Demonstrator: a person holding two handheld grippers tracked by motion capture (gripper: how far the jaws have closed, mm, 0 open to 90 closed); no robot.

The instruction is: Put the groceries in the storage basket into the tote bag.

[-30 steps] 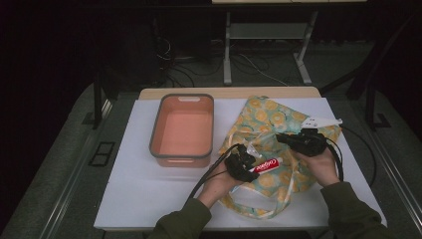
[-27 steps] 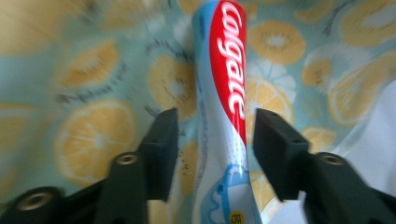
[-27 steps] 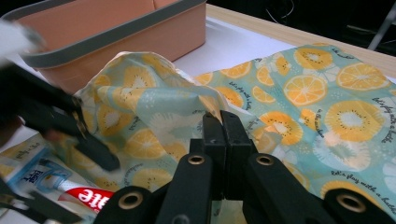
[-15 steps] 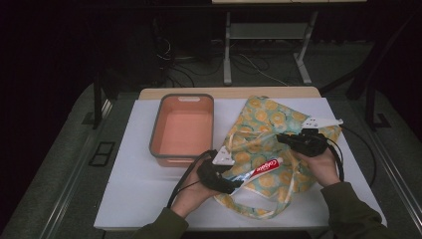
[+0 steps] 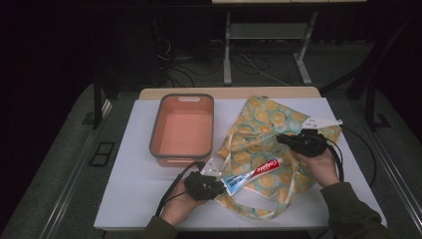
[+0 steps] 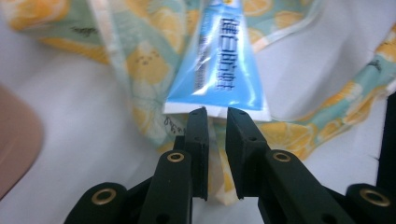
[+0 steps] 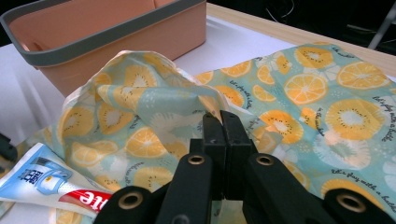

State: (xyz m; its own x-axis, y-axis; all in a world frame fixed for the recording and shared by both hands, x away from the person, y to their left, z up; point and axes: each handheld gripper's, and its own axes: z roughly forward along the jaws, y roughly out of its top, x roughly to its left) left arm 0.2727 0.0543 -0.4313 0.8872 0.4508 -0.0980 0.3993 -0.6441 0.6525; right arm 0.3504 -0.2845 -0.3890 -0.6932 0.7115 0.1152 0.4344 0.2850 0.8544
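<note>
A blue, white and red toothpaste tube [image 5: 254,174] [image 6: 219,70] [image 7: 42,184] lies across the near left edge of a lemon-print cloth bag [image 5: 268,119] [image 6: 144,65] [image 7: 336,102]. My left gripper [image 5: 219,185] [image 6: 217,112] is at the tube's flat crimped end. Its jaws have just been closing and stand a narrow gap apart. The crimp lies across their tips, not between them. My right gripper [image 5: 278,138] [image 7: 220,114] is shut on a raised fold of the bag's cloth.
An orange basin with a grey rim [image 5: 155,129] [image 7: 93,35] [image 6: 14,140] stands left of the bag on the white table cover [image 5: 134,189]. The bag's handle loop [image 5: 254,211] trails toward the front edge. Cables run from both grippers.
My left gripper has drawn back to the left and toward the front edge, and the tube has shifted left with it. The right gripper has kept still on the cloth.
</note>
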